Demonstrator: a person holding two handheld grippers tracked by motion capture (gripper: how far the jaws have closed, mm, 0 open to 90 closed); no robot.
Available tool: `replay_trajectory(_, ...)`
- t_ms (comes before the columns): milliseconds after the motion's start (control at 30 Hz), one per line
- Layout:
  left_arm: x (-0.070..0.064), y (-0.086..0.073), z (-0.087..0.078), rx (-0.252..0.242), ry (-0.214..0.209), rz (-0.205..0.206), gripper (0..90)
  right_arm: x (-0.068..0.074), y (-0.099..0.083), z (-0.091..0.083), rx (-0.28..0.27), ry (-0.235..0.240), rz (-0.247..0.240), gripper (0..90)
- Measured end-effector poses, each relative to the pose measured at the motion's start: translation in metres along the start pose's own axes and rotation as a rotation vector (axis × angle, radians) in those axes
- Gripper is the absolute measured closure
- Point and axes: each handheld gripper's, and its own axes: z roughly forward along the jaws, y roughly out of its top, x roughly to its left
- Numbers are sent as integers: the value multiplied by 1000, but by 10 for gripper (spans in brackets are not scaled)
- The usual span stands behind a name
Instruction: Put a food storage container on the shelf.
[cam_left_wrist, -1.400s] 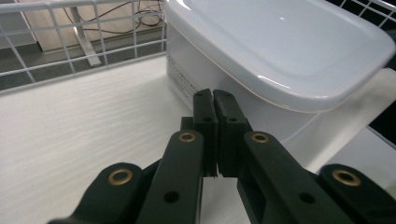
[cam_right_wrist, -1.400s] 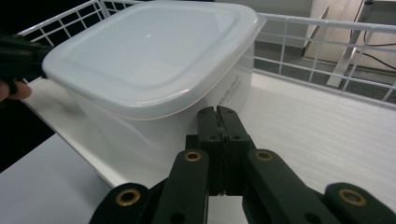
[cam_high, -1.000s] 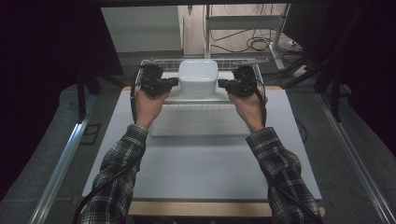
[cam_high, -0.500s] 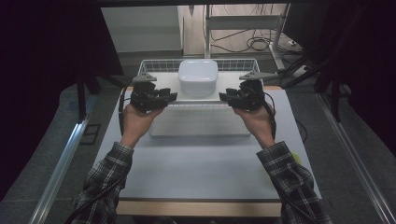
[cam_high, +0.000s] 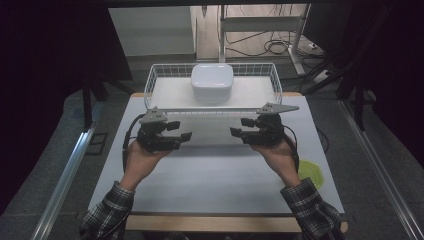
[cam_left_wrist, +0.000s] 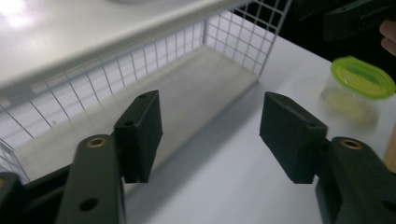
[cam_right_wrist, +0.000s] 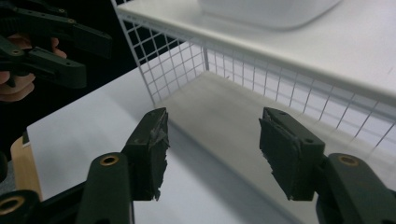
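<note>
A: High view, centre of frame: white table (cam_high: 215, 175) with a wooden front edge, dim room around it, dark drapes at left and right edges. Grey floor, metal rails running along both lower sides. Cables on the floor at upper centre, past a metal stand.

B: And the basket?

A: White wire basket (cam_high: 155, 82) sits at the table's far edge, upper centre. A white lidded box (cam_high: 212, 82) rests on the basket's shelf, mid-width.

B: Grippers?

A: Left gripper (cam_high: 181, 132) centre-left, right gripper (cam_high: 239, 128) centre-right, both held over the table just in front of the basket, tips pointing toward each other, well apart. Neither touches the box.

B: Jaws?

A: Left gripper view: both black pads spread wide, nothing between them, basket mesh beyond at upper left. Right gripper view: same, jaws gaping and empty; the pad (cam_right_wrist: 156, 140) facing looks torn and ragged.

B: Anything else on the surface?

A: A clear tub with a green lid (cam_left_wrist: 363, 77), upper right of the left gripper view; in the high view it shows at the table's right edge, behind the right sleeve.

B: Labels, writing?

A: None legible anywhere. Sleeves are plaid.
</note>
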Motion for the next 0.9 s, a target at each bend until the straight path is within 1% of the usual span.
replay_trajectory(167, -11, -20, -3, -5, 2, -8, 293, 5, -20, -1, 12, 4, -9, 384)
replay_trajectory(300, -19, -34, -4, 11, 19, 19, 229, 8, -35, -4, 7, 8, 6, 355)
replay_trajectory(400, -21, -45, -5, 17, 28, 22, 195, 9, -45, -6, 21, -1, 8, 322)
replay_trajectory(433, -20, -48, -5, 25, 26, 18, 188, 10, -49, -7, 21, -8, 13, 315)
replay_trajectory(500, -20, -56, -6, 34, 35, 2, 159, 10, -57, -8, 15, -15, 17, 295)
replay_trajectory(600, -20, -68, -7, 35, 27, -20, 130, 13, -69, -10, 26, -27, 19, 258)
replay_trajectory(667, -22, -77, -6, 37, 29, -25, 109, 15, -76, -11, 28, -26, 13, 230)
replay_trajectory(733, -26, -85, -4, 49, 45, -16, 90, 18, -83, -12, 32, -25, 18, 205)
replay_trajectory(800, -30, -93, -2, 59, 56, 10, 60, 21, -89, -14, 26, -13, 20, 183)
replay_trajectory(833, -32, -96, -1, 57, 56, 23, 51, 23, -92, -14, 30, -10, 18, 171)
replay_trajectory(900, -35, -102, -1, 54, 65, 44, 41, 27, -98, -15, 34, -3, -1, 147)
